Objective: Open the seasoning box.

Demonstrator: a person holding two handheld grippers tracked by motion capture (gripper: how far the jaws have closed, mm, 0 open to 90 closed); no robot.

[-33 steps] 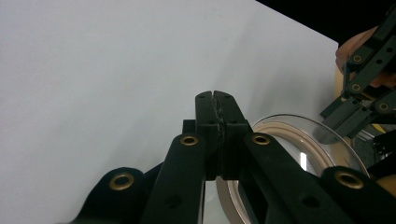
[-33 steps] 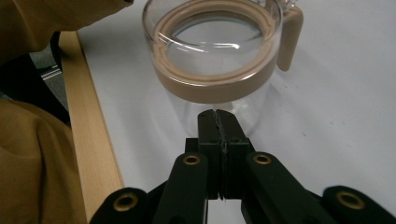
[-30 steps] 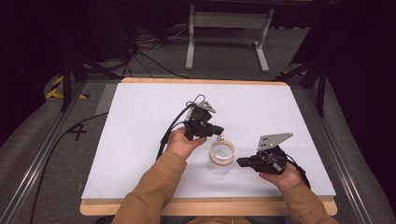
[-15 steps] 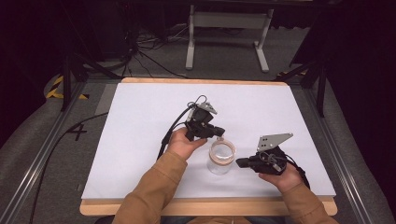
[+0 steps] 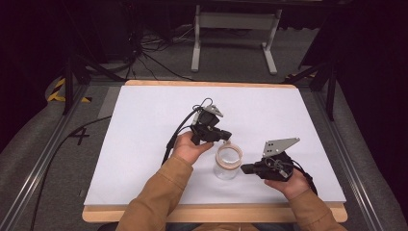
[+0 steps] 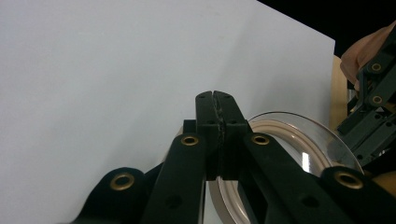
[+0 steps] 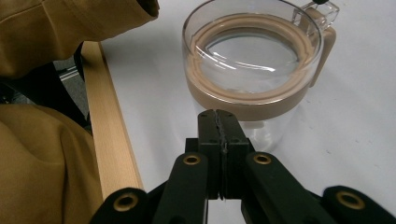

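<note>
High view: lidded glass jar [image 5: 228, 162] stands at tabletop [image 5: 144, 134] centre; left hand-held gripper [image 5: 225, 137] at its 11 o'clock, right hand-held gripper [image 5: 245, 169] at 3 o'clock, both closed empty; open jaws before gripping lid

High view: from above the near edge, looking forward and down over the whole table [image 5: 144, 120], floor beyond along the upper frame. Left gripper view: riding close behind the left tongs [image 6: 216, 100], looking low across the white surface. Right gripper view: just behind the right tongs [image 7: 219, 116], very near. Shared by all three: the clear jar [image 5: 228, 161] [image 6: 299, 140] [image 7: 254, 65] at centre.
</note>
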